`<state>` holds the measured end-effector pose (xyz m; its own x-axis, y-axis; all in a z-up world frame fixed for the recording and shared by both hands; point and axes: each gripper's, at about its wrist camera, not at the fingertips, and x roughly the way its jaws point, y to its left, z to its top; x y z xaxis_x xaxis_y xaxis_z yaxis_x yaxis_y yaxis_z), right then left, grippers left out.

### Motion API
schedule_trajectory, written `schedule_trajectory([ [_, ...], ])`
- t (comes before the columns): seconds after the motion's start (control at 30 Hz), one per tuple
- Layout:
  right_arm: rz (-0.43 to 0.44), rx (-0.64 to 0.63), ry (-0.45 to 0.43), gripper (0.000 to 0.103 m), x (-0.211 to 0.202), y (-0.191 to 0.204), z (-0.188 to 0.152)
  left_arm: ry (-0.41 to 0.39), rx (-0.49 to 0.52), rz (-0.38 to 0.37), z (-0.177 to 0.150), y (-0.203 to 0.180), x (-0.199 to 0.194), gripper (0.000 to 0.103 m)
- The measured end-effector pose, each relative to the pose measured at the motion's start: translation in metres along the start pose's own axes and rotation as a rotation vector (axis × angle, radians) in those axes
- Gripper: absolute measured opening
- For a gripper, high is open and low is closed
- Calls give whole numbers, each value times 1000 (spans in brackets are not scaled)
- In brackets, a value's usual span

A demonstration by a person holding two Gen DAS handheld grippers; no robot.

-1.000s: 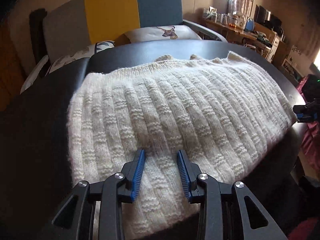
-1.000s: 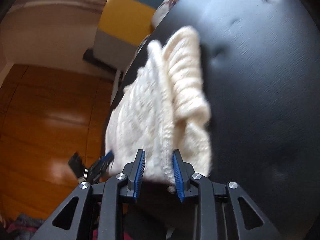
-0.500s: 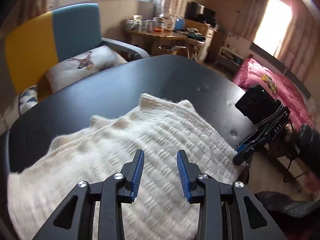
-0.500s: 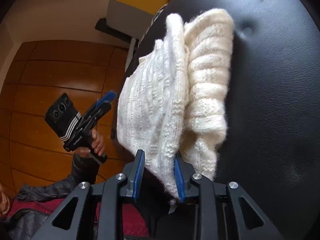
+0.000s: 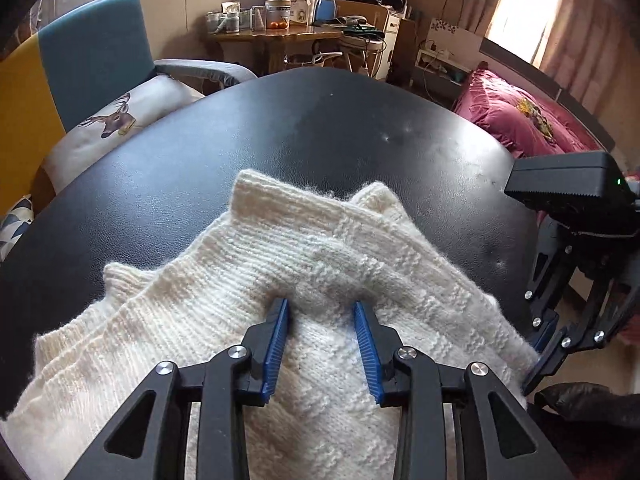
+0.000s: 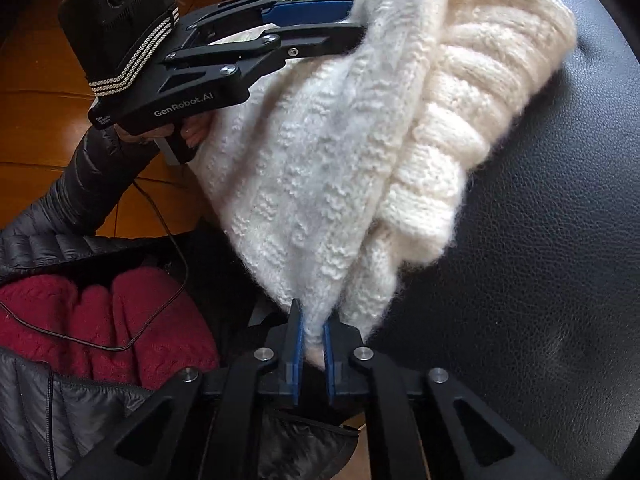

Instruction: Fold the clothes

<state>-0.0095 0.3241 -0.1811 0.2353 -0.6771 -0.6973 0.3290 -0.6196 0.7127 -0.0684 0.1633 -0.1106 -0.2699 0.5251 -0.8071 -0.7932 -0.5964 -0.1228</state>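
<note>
— Where's the sweater (image 6: pixel 340 152) sitting right now?

— On the black table (image 6: pixel 540 240), folded over itself, bunched at the near edge by the person. One corner of it hangs just off that edge.

— And the right gripper (image 6: pixel 311 340)?

— Nearest to us, at the table's edge, clenched tight on that hanging corner. The knit is pinched between the two blue pads (image 6: pixel 296 344), and the rest of the cream wool fans away from it across the table.

— What about the left gripper (image 5: pixel 322 312)?

— Further along the same near edge. Its fingers press down into the top layer with a ridge of knit rising between them, but the jaws stand partly apart. I can't tell whether it actually grips that ridge or only rests on it.

— So both are on the same garment?

— Yes, at two places along its near side, the right at the corner, the left in the middle of the fold. Beyond the left gripper the ribbed cuffs (image 5: pixel 256 188) point toward the middle of the table. Past the far edge stand a cushioned chair (image 5: pixel 92 56) and a cluttered wooden desk (image 5: pixel 288 36).
</note>
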Motion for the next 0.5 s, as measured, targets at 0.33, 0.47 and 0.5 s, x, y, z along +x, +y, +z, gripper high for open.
schedule_trajectory([
  [0.33, -123, 152, -446, 29, -90, -4, 12, -153, -180, 16, -30, 32, -63, 36],
  [0.47, -222, 194, -563, 29, -96, -10, 46, -149, -201, 57, -49, 37, -68, 36],
  [0.5, -258, 208, -547, 29, -89, -12, 55, -149, -205, 62, -54, 38, -69, 36],
])
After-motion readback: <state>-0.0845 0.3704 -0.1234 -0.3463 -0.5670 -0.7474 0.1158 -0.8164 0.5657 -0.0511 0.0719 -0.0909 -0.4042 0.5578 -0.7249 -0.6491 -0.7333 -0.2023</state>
